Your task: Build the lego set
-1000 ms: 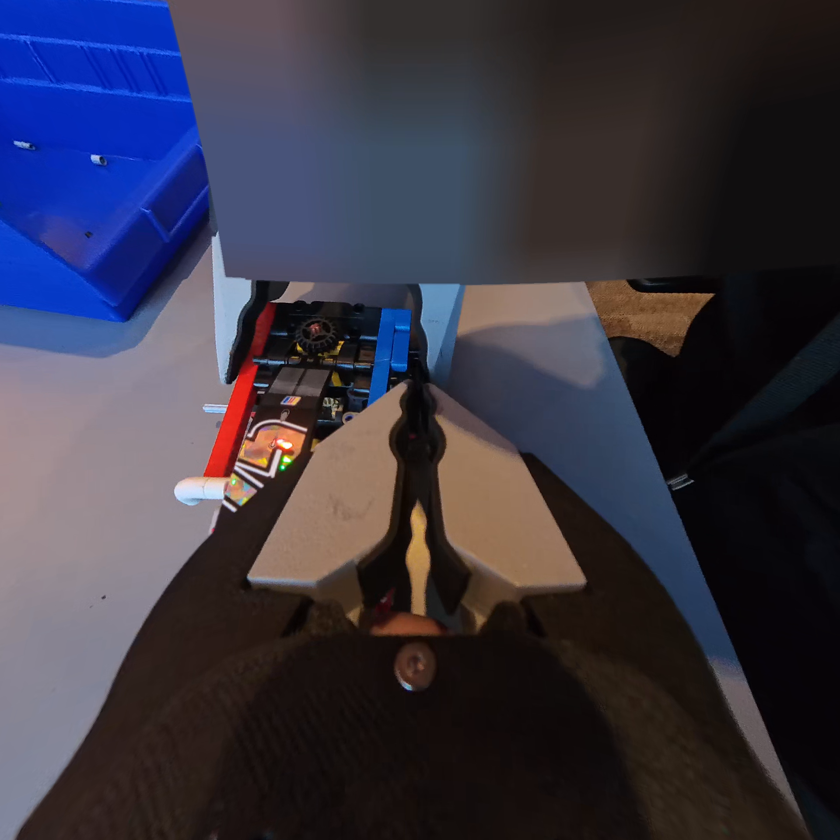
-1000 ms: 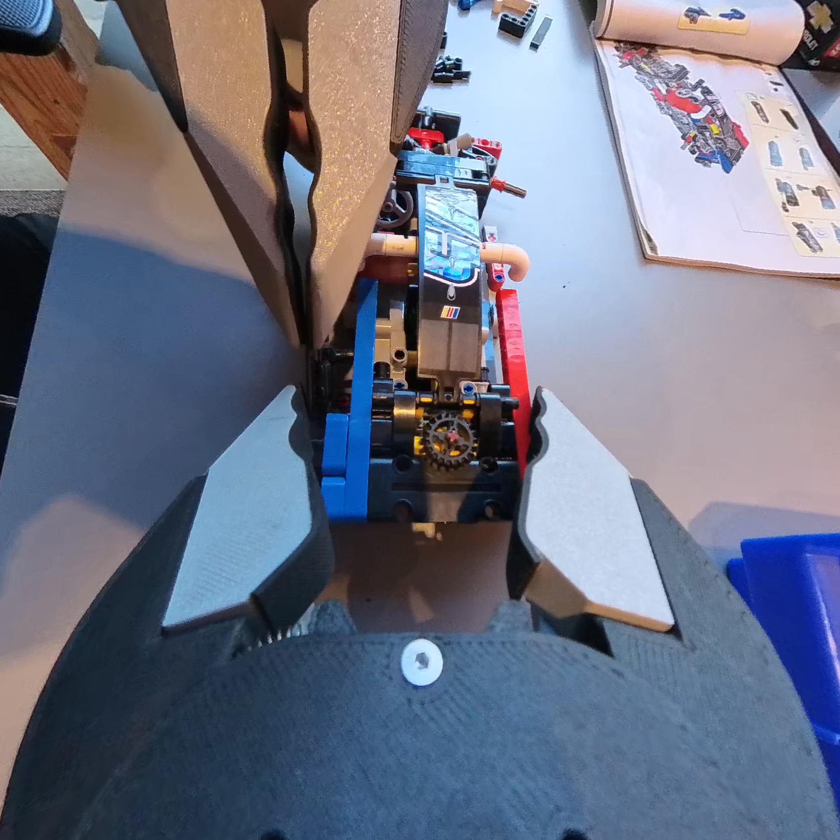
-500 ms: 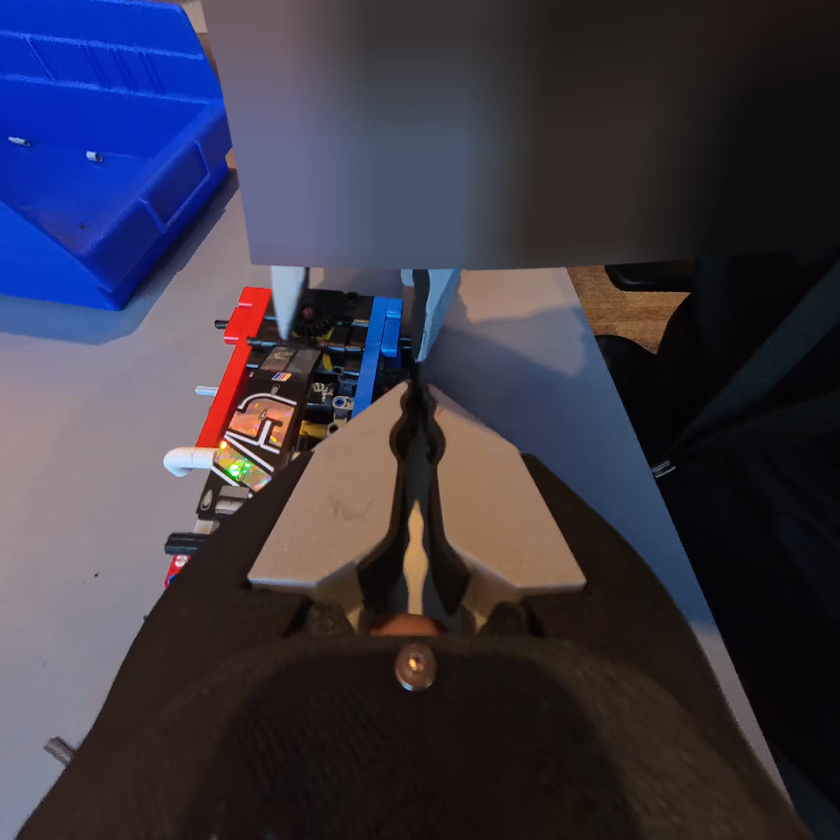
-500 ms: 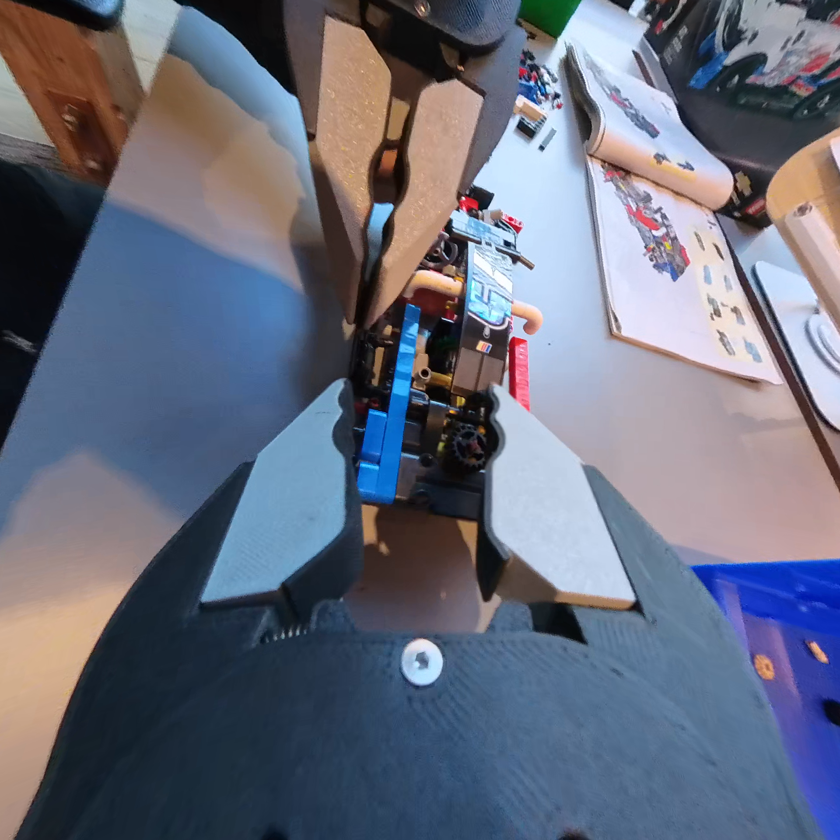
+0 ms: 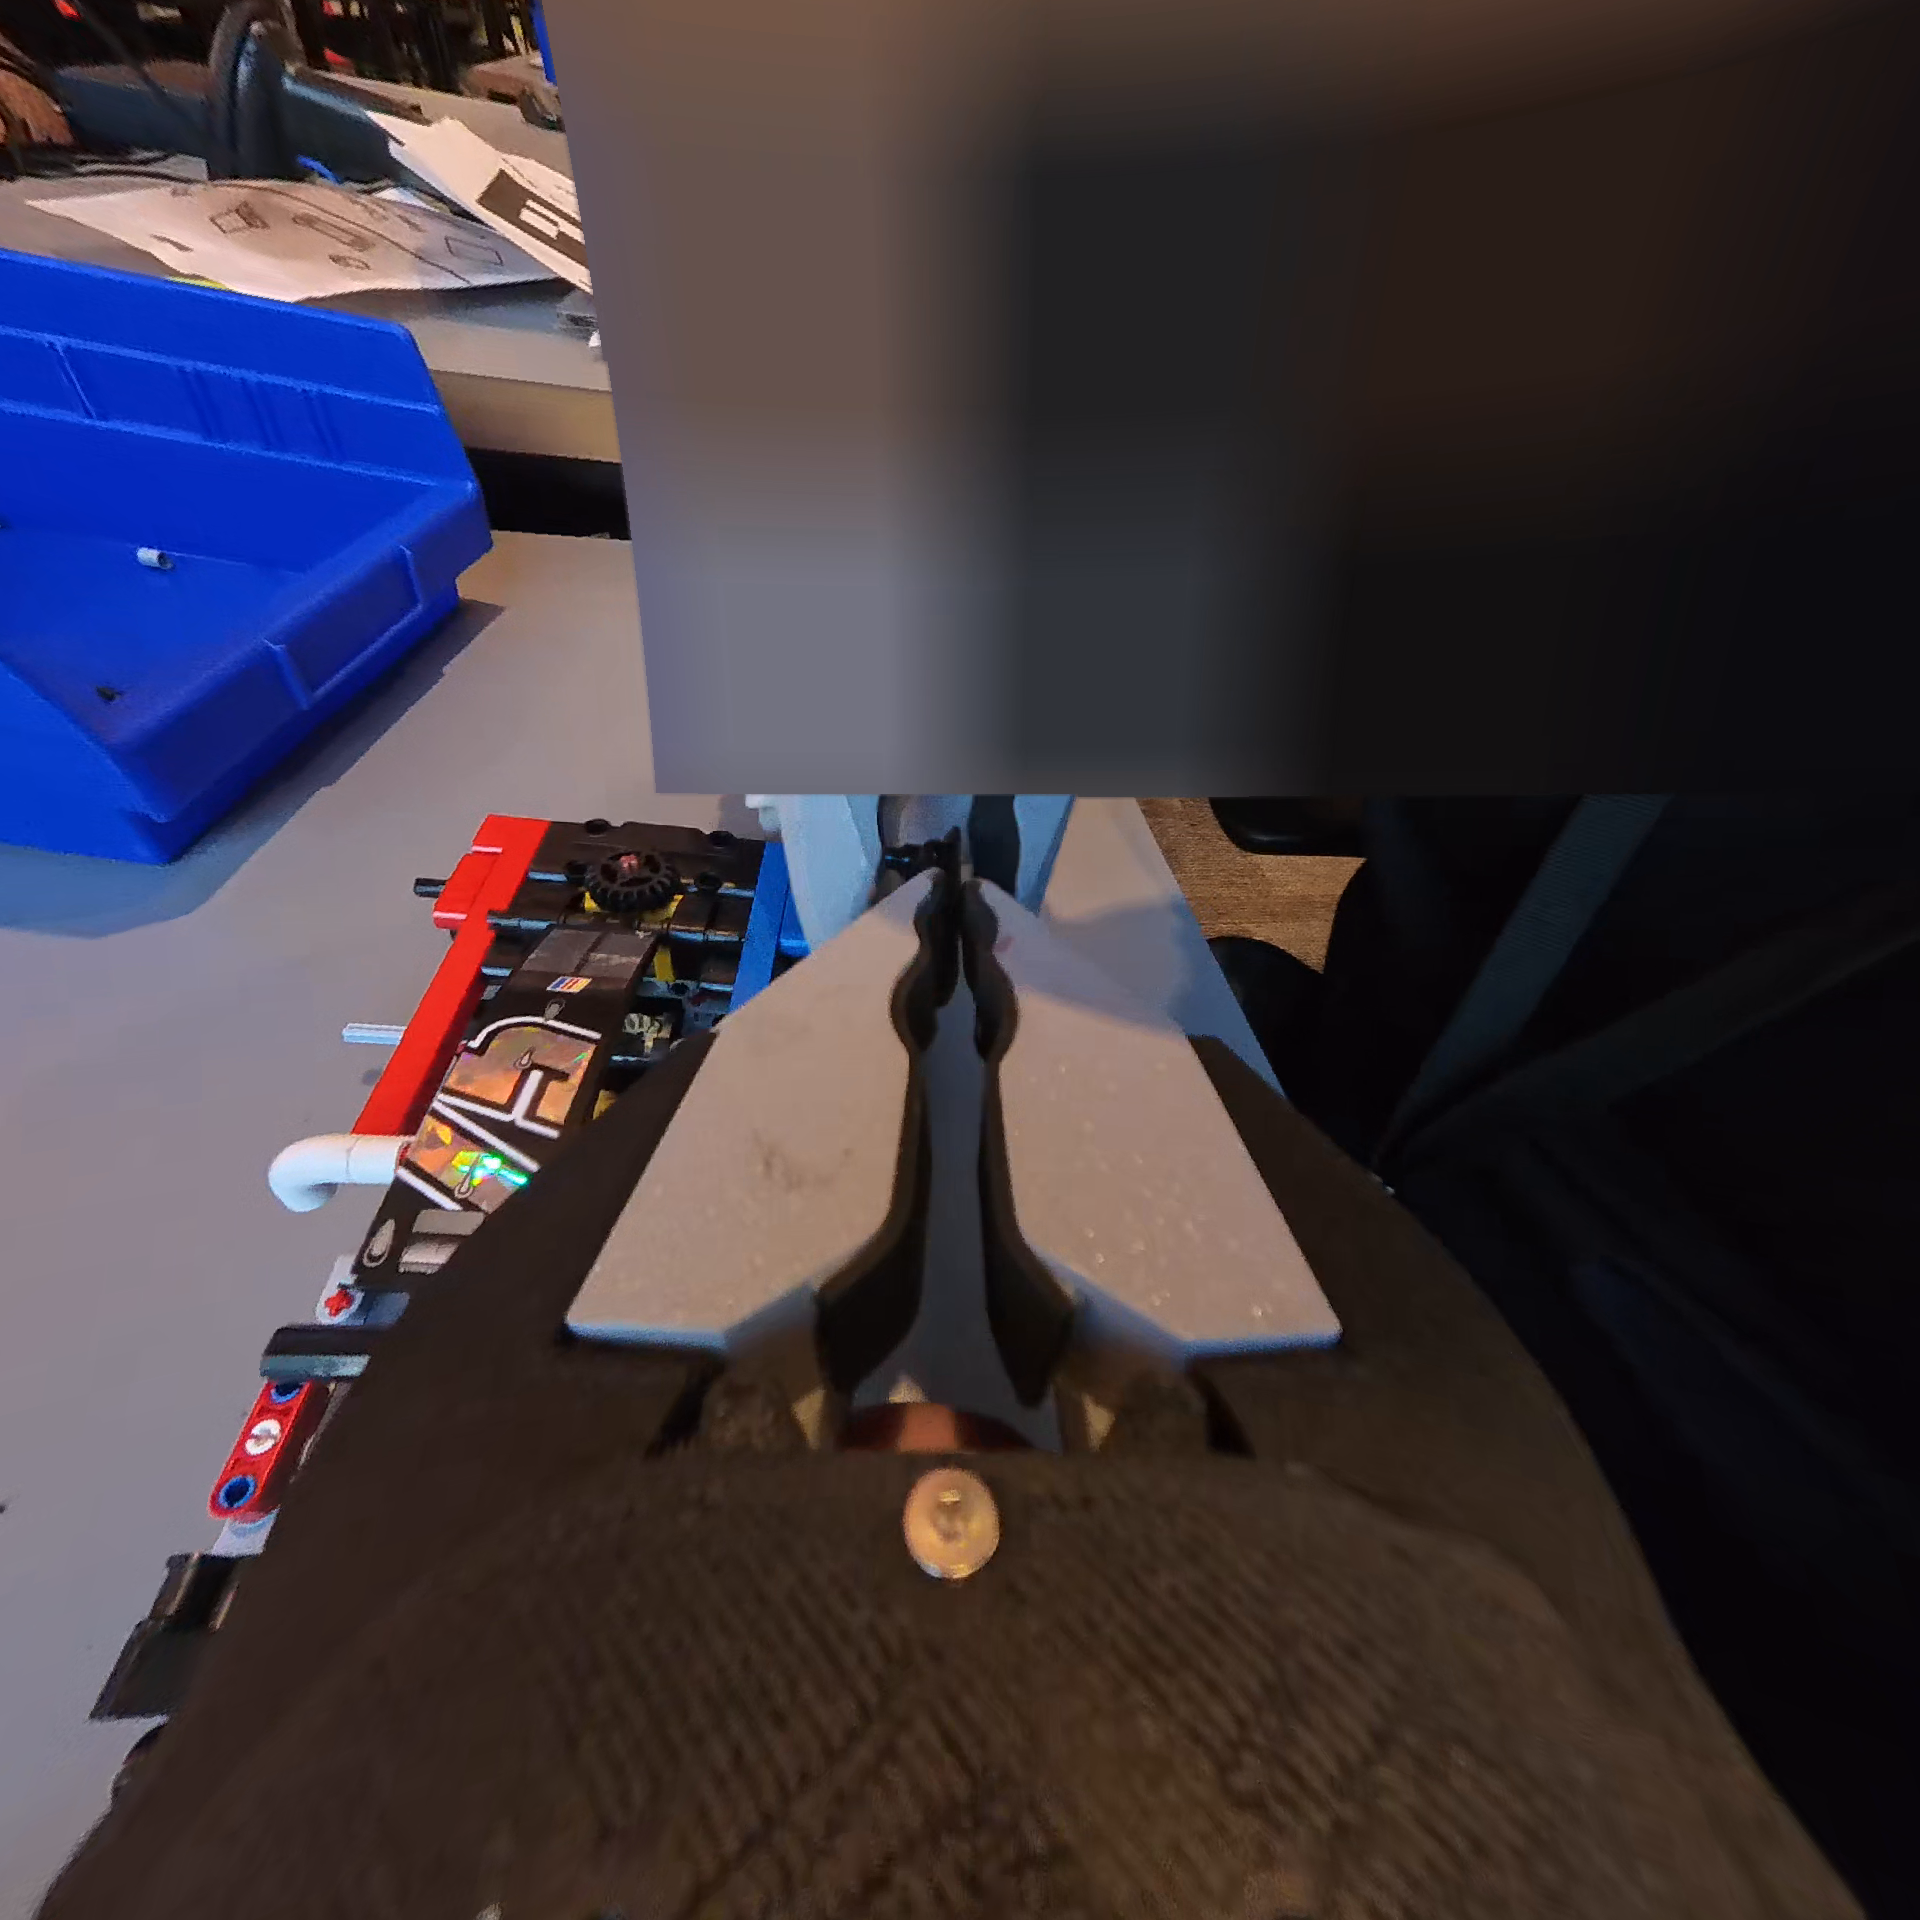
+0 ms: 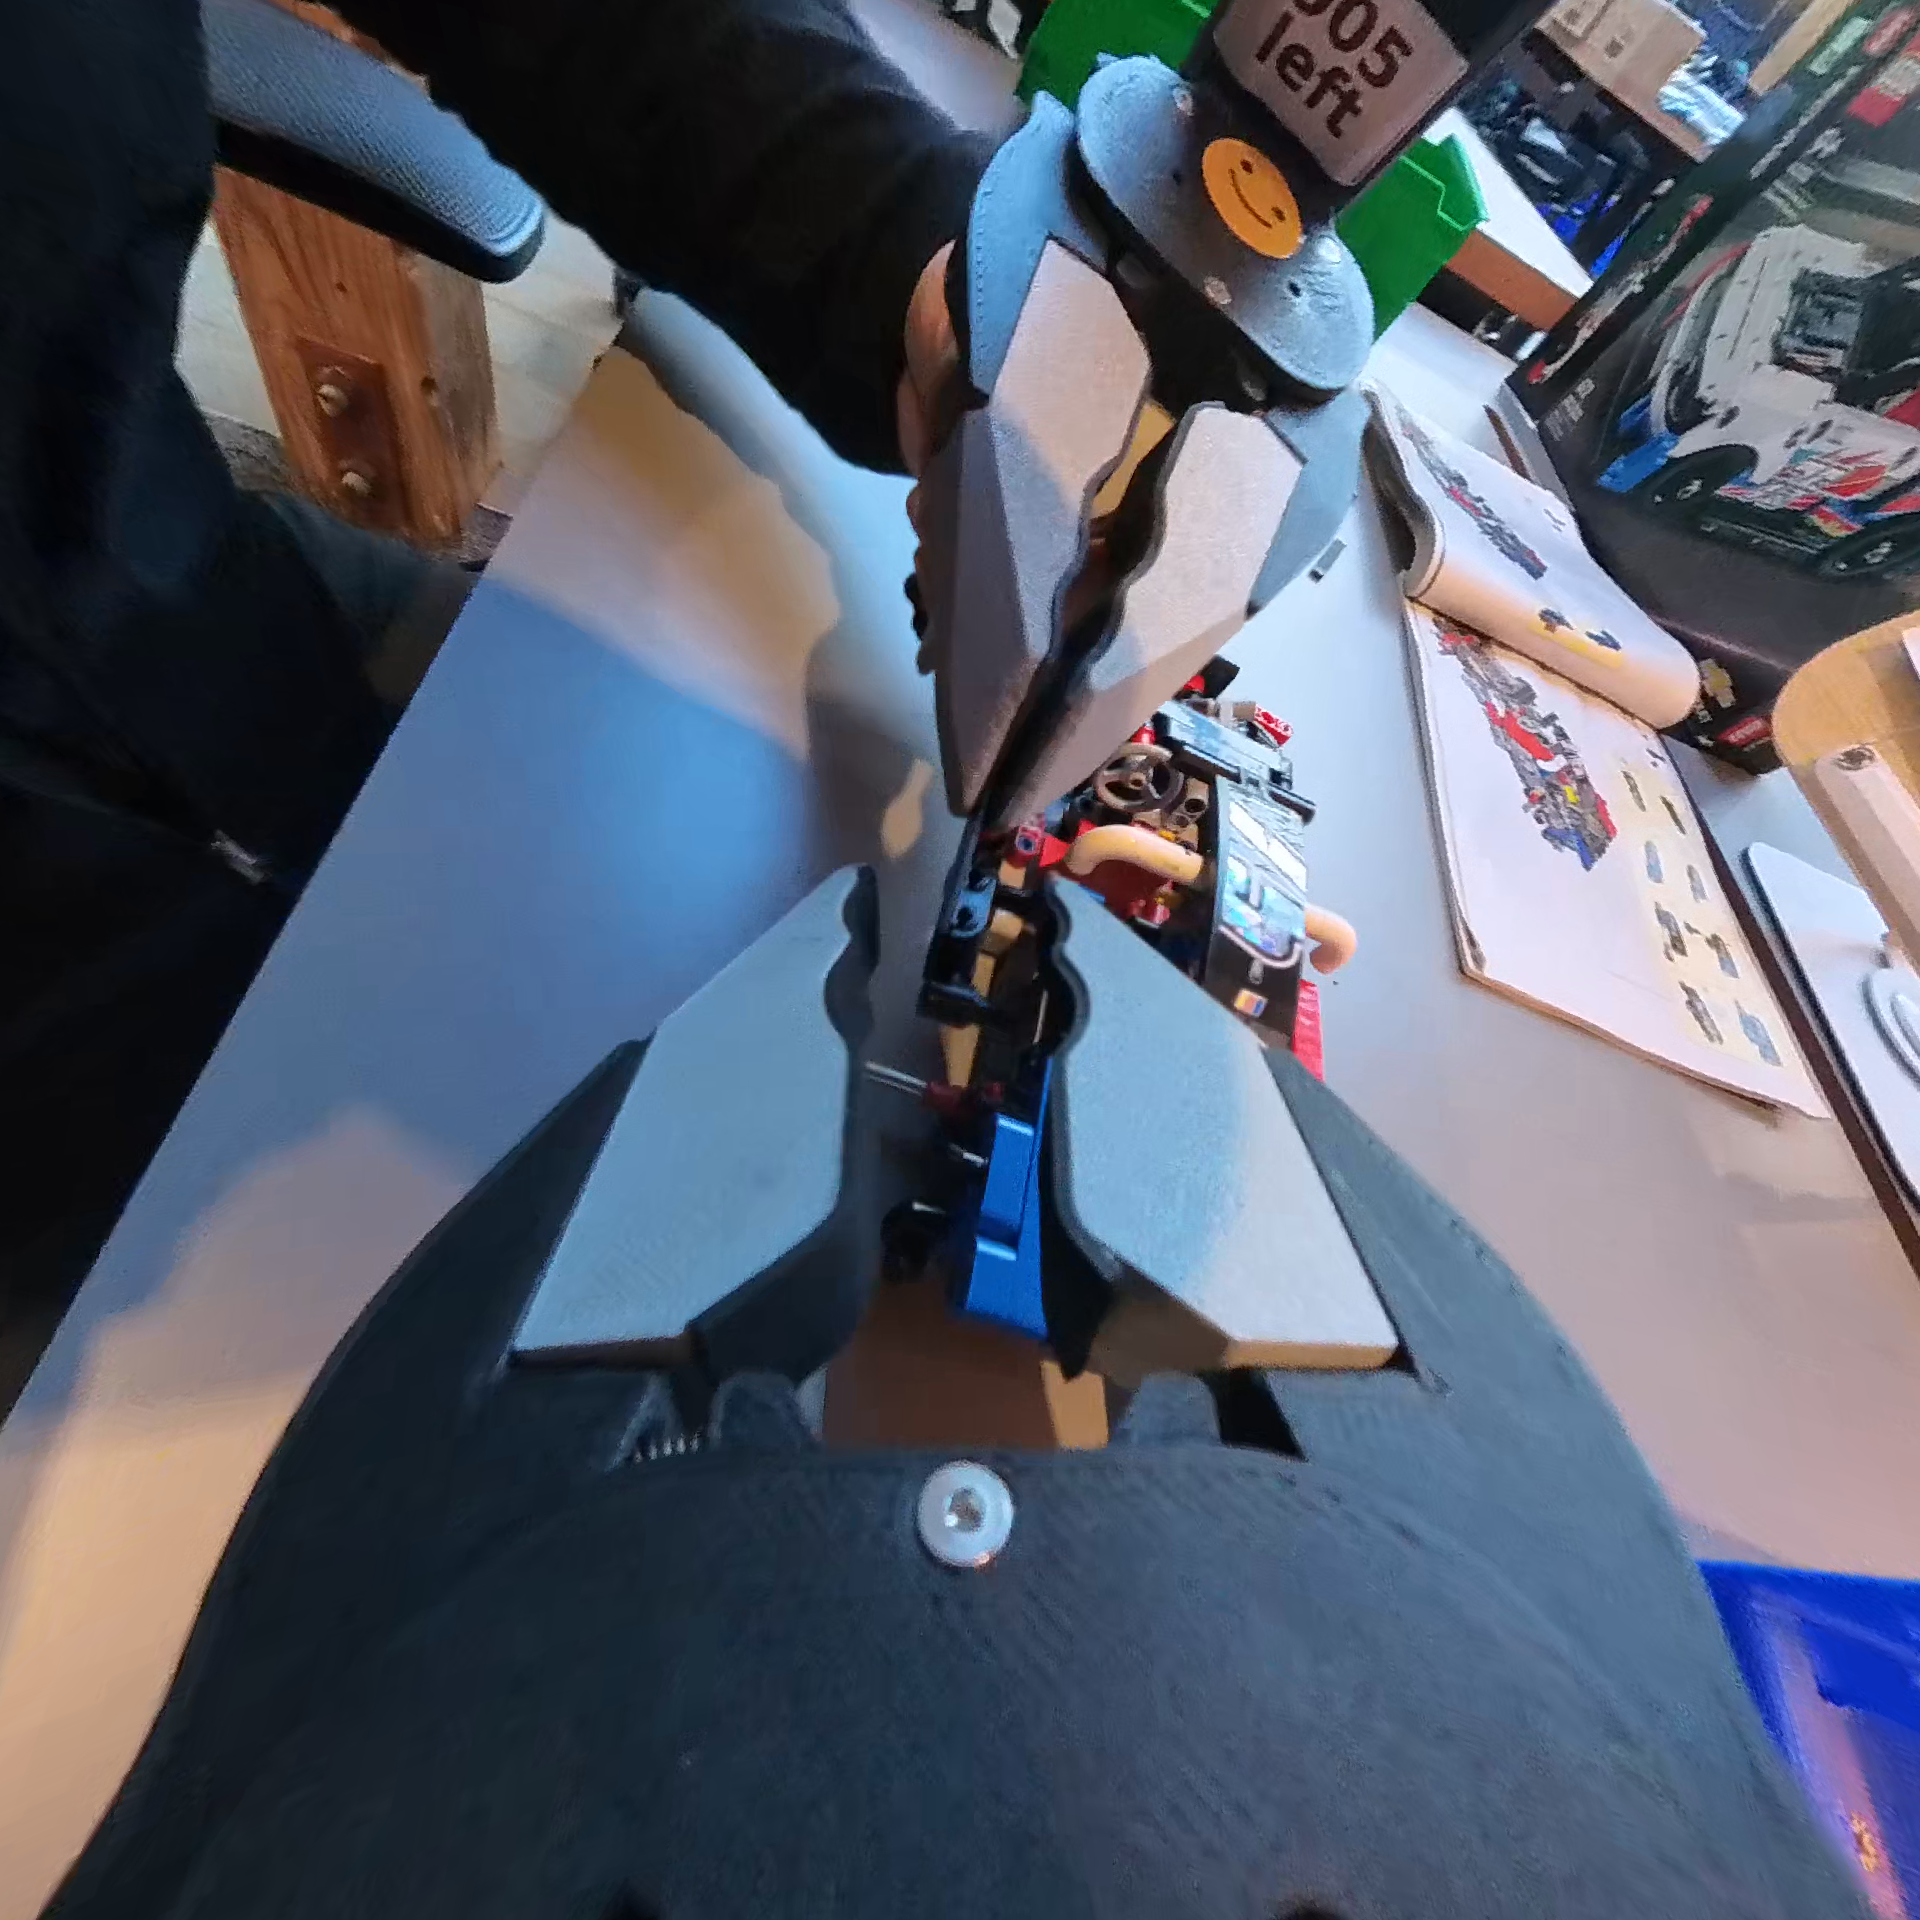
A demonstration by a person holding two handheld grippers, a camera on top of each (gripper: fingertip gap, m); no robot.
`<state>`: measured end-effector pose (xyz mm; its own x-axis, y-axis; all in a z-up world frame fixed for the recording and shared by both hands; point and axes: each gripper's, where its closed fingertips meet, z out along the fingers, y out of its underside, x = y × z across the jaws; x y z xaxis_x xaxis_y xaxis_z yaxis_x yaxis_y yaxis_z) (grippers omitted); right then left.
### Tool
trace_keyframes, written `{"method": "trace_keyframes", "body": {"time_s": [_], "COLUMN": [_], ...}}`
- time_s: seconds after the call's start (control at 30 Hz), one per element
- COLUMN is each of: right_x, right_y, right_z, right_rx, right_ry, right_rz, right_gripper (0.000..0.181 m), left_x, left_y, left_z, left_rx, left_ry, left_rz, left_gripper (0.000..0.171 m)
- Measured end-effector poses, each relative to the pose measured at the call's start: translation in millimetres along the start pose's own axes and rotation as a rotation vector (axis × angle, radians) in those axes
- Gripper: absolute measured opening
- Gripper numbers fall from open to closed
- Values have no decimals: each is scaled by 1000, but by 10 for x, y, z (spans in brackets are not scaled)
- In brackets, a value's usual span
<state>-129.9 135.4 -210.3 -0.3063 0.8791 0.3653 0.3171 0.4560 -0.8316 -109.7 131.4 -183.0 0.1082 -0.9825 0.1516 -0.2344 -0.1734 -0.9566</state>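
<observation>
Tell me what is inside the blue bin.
The blue bin holds one small pale piece and a dark speck. Its left part runs out of frame, so that stretch is unseen.

From my remote seat I saw a grey counter (image 6: 582, 831) running away from me, washed with warm orange light and cool blue shadow. Beyond its left edge stood a wooden post (image 6: 353, 384) and a padded grey chair armrest (image 6: 384, 156). In the left wrist view, brown carpet (image 5: 1247, 894) lay past the counter's edge, with a second cluttered grey desk (image 5: 520, 374) behind.
</observation>
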Motion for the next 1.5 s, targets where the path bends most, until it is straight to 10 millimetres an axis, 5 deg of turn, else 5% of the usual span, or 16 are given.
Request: {"method": "trace_keyframes", "body": {"time_s": [0.5, 0.63, 0.9, 1.5], "right_x": [106, 107, 240, 242], "right_y": [-43, -17, 19, 122], "right_z": [-24, -48, -173, -120], "right_rx": [68, 56, 46, -4], "right_ry": [-13, -15, 50, 49], "right_rz": [168, 147, 118, 131], "right_gripper": [15, 39, 14, 13], "left_x": [-37, -82, -115, -205], "left_y": [-40, -45, -99, 42], "left_z": [7, -22, -94, -84], "left_rx": [-46, -41, -7, -94], "left_ry": [-114, -131, -144, -194], "left_rz": [155, 164, 177, 150], "left_gripper": [0, 0, 0, 0]}}
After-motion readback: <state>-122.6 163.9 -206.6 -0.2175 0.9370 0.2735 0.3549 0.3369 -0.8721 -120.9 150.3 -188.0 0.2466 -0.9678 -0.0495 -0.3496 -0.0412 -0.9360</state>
